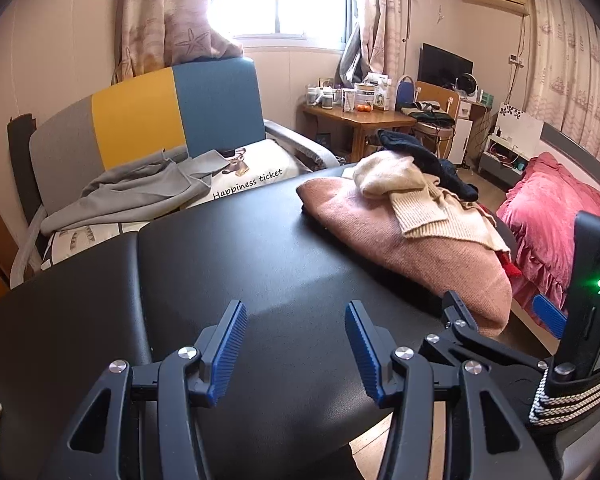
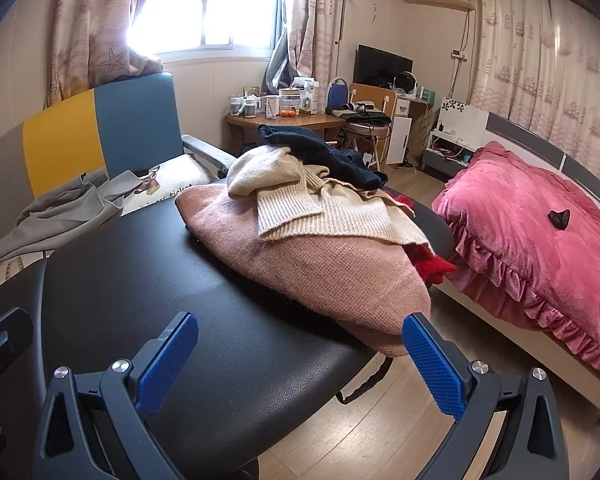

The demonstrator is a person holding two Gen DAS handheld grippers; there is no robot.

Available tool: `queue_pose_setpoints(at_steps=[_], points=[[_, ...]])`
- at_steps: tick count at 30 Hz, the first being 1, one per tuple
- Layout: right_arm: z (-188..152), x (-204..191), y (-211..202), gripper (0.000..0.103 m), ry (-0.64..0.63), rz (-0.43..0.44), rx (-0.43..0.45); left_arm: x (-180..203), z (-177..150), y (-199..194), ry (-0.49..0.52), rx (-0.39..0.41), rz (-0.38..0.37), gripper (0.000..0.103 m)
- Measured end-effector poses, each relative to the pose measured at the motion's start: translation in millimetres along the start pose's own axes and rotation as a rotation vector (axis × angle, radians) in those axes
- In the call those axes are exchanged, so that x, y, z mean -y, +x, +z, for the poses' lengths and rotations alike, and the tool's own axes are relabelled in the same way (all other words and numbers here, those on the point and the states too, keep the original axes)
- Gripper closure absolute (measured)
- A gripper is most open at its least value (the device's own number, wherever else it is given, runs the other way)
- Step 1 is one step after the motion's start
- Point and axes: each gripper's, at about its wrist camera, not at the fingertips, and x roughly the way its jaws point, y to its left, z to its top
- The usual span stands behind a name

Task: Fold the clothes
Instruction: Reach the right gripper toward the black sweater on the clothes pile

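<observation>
**Both pairs of fingers spread and empty over the black table**

The two blue-padded fingers [image 1: 228, 350] of the left gripper [image 1: 296, 350] stand apart with nothing between them, tilted down over bare black padded table [image 1: 228, 248]. The right gripper [image 2: 300, 364] has its two fingers [image 2: 168, 364] spread wider still, also empty; its right pad sits just in front of the near end of the pink knit, though whether it touches cannot be told. In the left wrist view the right gripper [image 1: 500, 312] shows at the right edge, beside the clothes.

The clothes lie in one heap on the far right part of the table. Four garments can be counted:
- one pink knit sweater [image 2: 320, 264] at the bottom, its near end hanging over the table's edge
- one cream ribbed sweater [image 2: 300, 200] lying on top of it
- one dark navy knit [image 2: 320, 148] at the far end, over the cream one
- one red garment [image 2: 432, 268], only partly seen, poking out on the bed side

Behind the table stands one sofa [image 1: 172, 108] with grey, yellow and blue back panels; one grey garment [image 1: 140, 188] is draped on its seat. To the right is one bed with a pink ruffled cover [image 2: 540, 248].
</observation>
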Motion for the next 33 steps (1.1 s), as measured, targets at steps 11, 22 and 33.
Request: queue_pose_setpoints(at_steps=[11,22,33], points=[[-2.7,-4.8,1.6,0.0,-0.027,-0.011,-0.007,-10.2,-16.8,18.5,-0.004,-0.05,-0.057,0.05],[-14.6,-8.5,21.0,0.0,-0.036,0.076,-0.066,-58.2,-56.5,51.6,-0.16,-0.194,-0.216,0.05],[11.8,35.0,89.0,0.037,0.21,0.55,-0.197,-147.0,-110.0,92.2,-0.259,-0.324,-0.254,0.05]])
